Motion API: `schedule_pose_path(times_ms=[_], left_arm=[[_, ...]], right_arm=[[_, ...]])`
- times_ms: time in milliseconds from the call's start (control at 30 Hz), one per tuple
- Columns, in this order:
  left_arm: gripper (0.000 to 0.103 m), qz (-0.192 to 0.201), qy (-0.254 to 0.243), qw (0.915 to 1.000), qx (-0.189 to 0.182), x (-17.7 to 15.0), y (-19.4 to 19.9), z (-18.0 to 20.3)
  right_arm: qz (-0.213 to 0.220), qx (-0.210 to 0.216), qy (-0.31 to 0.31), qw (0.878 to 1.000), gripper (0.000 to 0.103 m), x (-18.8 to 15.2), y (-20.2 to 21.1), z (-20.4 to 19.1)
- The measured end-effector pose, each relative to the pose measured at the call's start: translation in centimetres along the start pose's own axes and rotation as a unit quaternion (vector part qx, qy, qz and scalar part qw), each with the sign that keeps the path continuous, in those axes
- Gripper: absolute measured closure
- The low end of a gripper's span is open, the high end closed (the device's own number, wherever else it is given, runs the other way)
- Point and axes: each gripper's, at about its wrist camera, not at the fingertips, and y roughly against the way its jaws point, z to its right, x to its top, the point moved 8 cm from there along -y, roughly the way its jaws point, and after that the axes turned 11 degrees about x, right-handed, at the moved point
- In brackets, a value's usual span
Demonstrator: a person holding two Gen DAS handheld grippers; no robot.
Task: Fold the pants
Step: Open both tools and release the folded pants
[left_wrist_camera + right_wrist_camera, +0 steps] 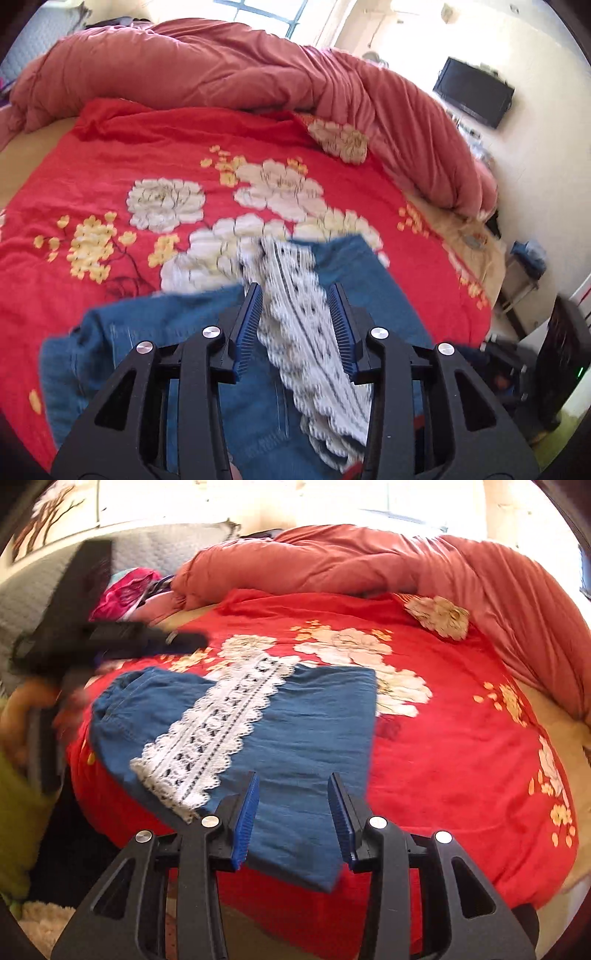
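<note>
Left wrist view. We are looking down along the left tool [295, 325], whose 2 blue-padded jaws are standing partly apart. The last change in its gap is too slight to count as opening. The pants [155, 332], blue denim with a white lace strip [295, 295] along one side, are lying on the red floral bedspread [147, 155] directly beneath the tool. The lace strip is passing through the gap in the picture, but the pads are not pressing on it, so we are judging this tool to be holding nothing. A rumpled pink duvet [229, 70] is lying along the far side of the bed.

Right wrist view. The right tool [293, 812] is likewise partly open, its jaws clear of the cloth and gripping nothing. Ahead of it the pants [314, 720] are resting as 1 compact, roughly rectangular stack near the bed's near edge, the lace strip [214, 731] running diagonally across the top layer. The left tool [110, 638] is appearing blurred at the upper left, above the far end of the pants.

Progress. We are judging at least 1 fold to be done, since the legs are not lying at full length. Whether a further fold remains we cannot tell; some smoothing of the bunched left end may be left.
</note>
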Motion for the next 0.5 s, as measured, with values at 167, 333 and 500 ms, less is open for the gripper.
schedule_pose_path(times_ms=[167,333,500], left_arm=[[0.074,-0.033,-0.001,0.9994,-0.007,-3.8,-0.3,1.5],[0.074,-0.074,-0.007,0.9971,0.018,-7.7,-0.9,1.8],[0.074,-0.091,0.016,0.9957,0.012,-10.0,-0.9,1.7]], right_arm=[[0.003,0.014,-0.006,1.0,0.066,0.2,-0.5,0.1],[-0.037,0.011,0.003,0.999,0.065,-1.7,-1.9,0.1],[-0.062,0.015,-0.008,0.998,0.064,-3.6,-2.6,0.9]])
